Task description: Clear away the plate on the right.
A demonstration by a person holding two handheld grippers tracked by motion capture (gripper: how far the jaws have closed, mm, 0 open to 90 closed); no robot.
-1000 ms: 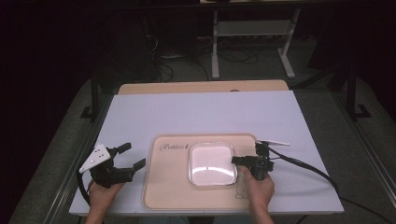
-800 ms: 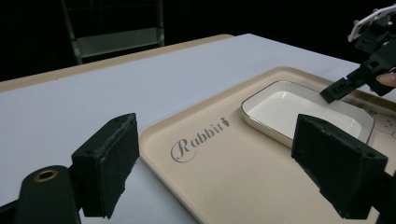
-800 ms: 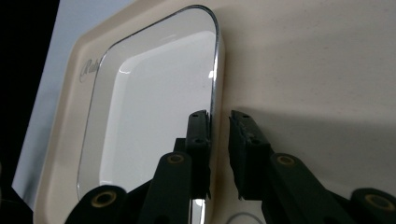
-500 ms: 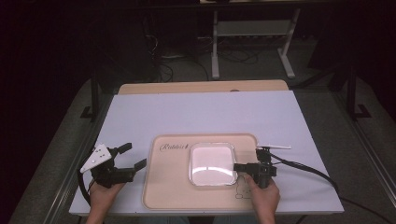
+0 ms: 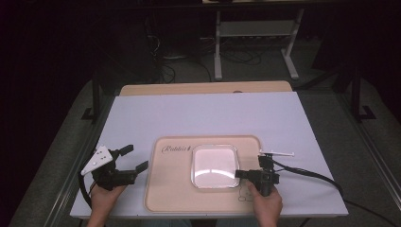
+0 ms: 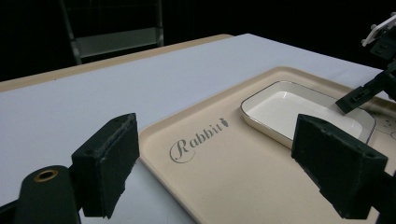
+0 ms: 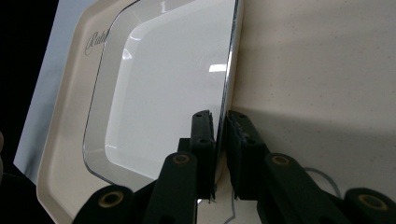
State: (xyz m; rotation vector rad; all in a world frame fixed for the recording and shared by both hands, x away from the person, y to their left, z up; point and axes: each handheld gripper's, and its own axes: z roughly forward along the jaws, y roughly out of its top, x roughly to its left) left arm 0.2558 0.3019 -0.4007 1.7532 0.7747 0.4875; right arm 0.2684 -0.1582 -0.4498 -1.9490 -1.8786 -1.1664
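Item: white square dish (image 5: 214,166), sitting on the beige tray (image 5: 170,198) mid-table. Right gripper (image 5: 242,174): since a second ago it is sitting lower along the dish's right rim, its jaws now clamping that rim from both sides; a lift is likely next. Left gripper (image 5: 135,158): idling wide open left of the tray, gripping nothing, hand resting at the table's near edge.

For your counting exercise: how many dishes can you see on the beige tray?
1. A single white square dish sits on the beige tray, right of its "Rabbit" lettering. The right gripper is shut on the dish's rim. Nothing appears hidden.
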